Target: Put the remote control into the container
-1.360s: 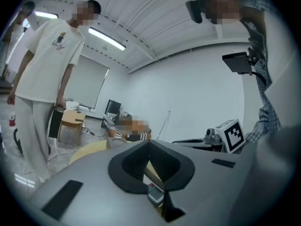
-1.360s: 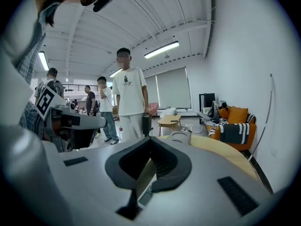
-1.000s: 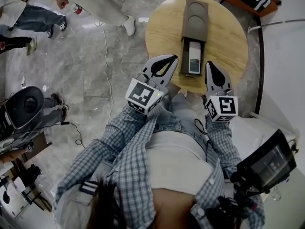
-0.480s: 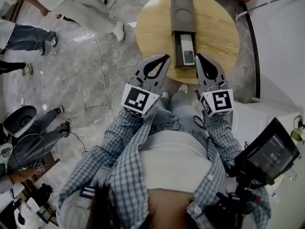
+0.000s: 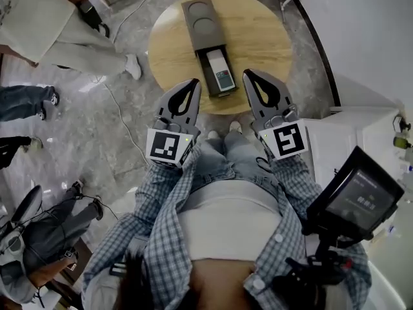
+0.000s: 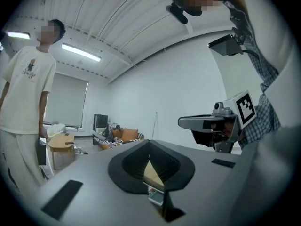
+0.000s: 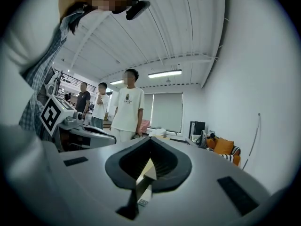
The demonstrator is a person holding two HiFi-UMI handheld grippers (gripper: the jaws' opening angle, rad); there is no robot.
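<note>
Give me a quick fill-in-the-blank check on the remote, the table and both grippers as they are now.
1. The white remote control lies inside the dark ____.
2. That stands on a ____ wooden table.
3. The left gripper and the right gripper hover at the table's near edge with their jaws ____ on nothing.

Missing words: container; round; shut.

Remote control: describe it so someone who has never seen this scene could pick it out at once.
On the round wooden table in the head view lies a long dark container. The remote control lies in its open near end. It is the only pale thing there: a slim white bar with a greenish panel, unlike the dark round recesses beyond.
</note>
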